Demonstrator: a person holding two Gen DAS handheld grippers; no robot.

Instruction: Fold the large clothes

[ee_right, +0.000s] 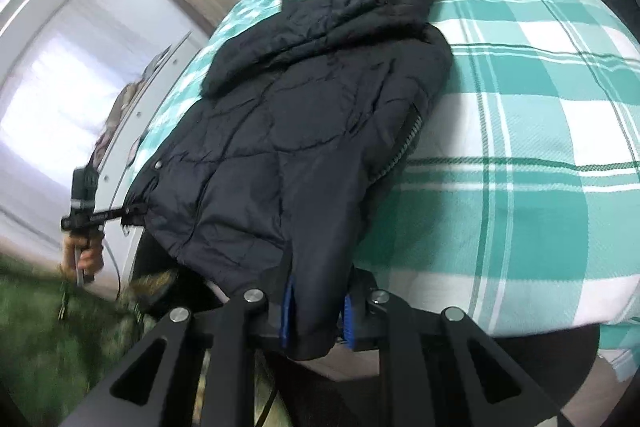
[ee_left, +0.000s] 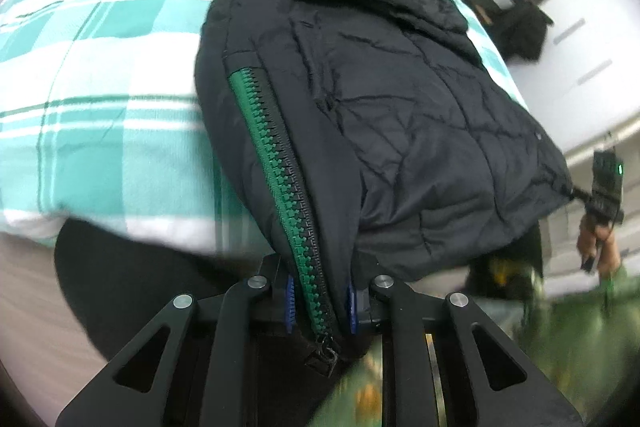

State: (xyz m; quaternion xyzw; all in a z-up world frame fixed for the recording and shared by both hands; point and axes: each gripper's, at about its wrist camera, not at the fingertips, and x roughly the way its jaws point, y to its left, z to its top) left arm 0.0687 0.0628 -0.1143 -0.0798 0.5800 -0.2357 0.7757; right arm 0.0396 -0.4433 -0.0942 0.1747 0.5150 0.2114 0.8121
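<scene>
1. left gripper: jaws clamped on jacket hem, pointing steeply down.
2. right gripper: jaws clamped on the hem's other corner, hand on grip.

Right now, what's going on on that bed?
A person is folding a dark puffer jacket laid on the green checked bedspread. Each hand holds tongs shut on a bottom hem corner: the left tongs by the green zipper, the right tongs on the other corner. The hood end lies on the bed.

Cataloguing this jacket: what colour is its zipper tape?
Green, with black teeth, on the zipper; clearest in the left wrist view.
</scene>
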